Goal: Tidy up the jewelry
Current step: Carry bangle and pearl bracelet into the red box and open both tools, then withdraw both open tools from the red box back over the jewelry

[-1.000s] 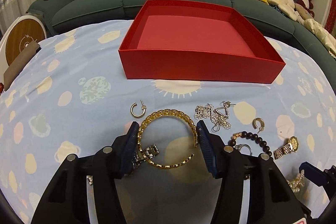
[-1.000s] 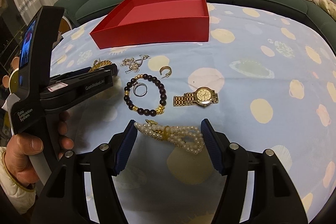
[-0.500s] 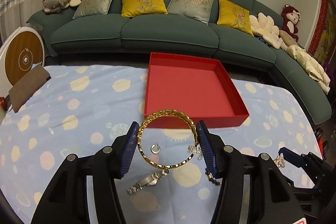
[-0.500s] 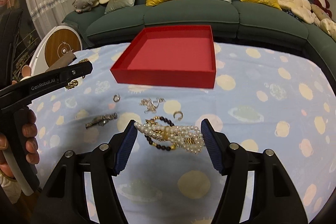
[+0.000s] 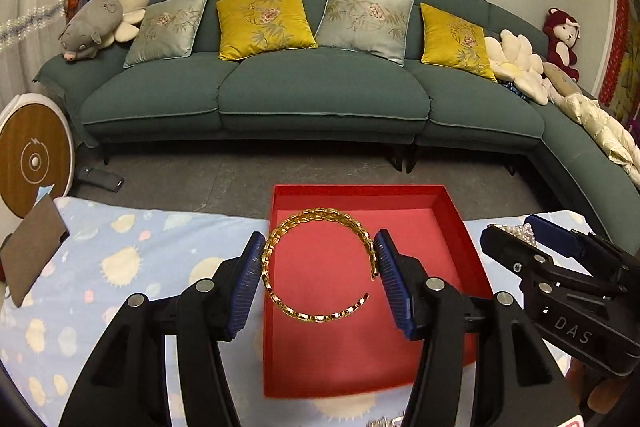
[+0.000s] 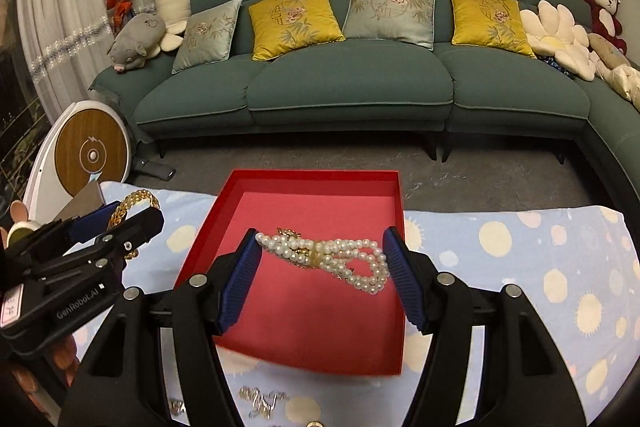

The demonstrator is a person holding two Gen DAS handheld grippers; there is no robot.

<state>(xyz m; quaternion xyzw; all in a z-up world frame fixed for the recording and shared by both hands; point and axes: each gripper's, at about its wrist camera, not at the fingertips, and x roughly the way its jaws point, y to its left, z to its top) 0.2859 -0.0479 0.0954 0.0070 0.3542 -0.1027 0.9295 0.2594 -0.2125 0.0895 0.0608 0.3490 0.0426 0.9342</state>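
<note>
My left gripper (image 5: 320, 267) is shut on a gold chain bangle (image 5: 280, 239), pinched across its width between the blue pads and hanging above the red box (image 5: 456, 223). In the right wrist view my right gripper (image 6: 322, 267) is shut on a multi-strand pearl bracelet (image 6: 340, 259), held over the same red box (image 6: 320, 327). The box's inside looks bare under both pieces. Each gripper shows in the other's view: the right gripper (image 5: 516, 239) at the right edge with pearls in its tips, the left gripper (image 6: 116, 223) at the left edge with the gold bangle (image 6: 136, 203).
The box lies on a light blue spotted cloth (image 6: 520, 259) near the table's far edge. Silver chain pieces (image 6: 260, 399) lie on the cloth in front of the box. Beyond are dark floor and a green sofa (image 5: 320, 87) with cushions. A round wood-faced device (image 6: 92, 155) stands at left.
Both grippers have risen and moved forward from the jewelry pile to above the red box, carrying the gold bangle and the pearl bracelet. The other pieces dropped out below the frames.
</note>
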